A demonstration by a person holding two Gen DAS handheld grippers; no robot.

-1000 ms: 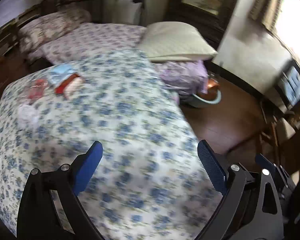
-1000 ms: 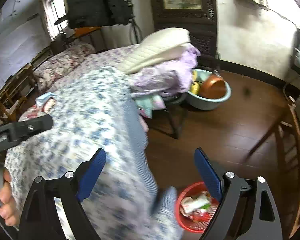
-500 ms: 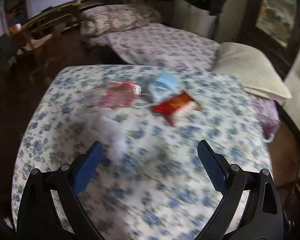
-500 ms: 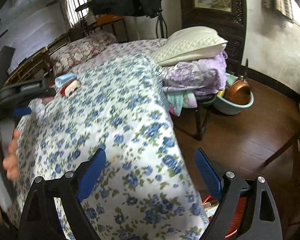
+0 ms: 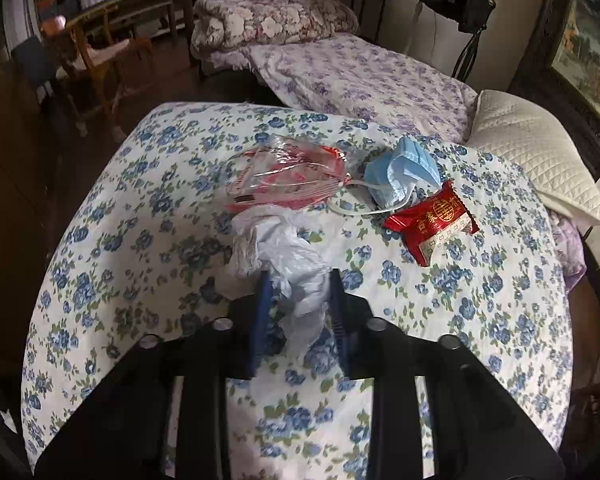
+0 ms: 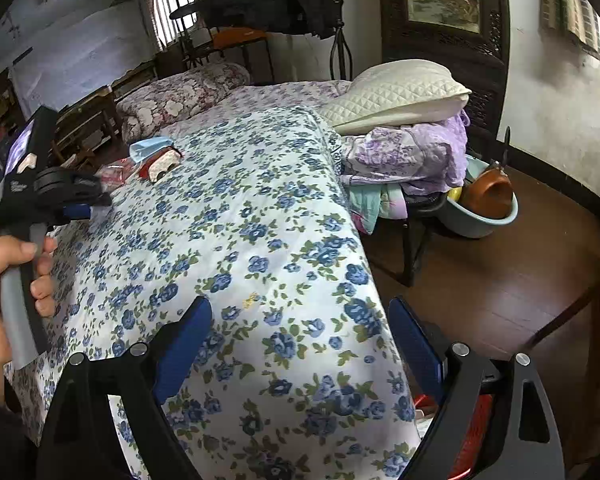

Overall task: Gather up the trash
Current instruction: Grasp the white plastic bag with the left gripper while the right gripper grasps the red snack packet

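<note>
Left tongs [image 5: 298,292] are closing narrowly around a crumpled white plastic bag [image 5: 278,258] on the blue-flowered bedspread [image 5: 440,320], its length running toward eleven o'clock; right tongs [image 6: 300,344], wide and empty, hover well apart.

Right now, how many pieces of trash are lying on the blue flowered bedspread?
4: a crumpled white plastic bag between the closing left gripper pads, a clear red-printed bag behind it, a blue face mask, a red snack packet. More may be hidden.
</note>
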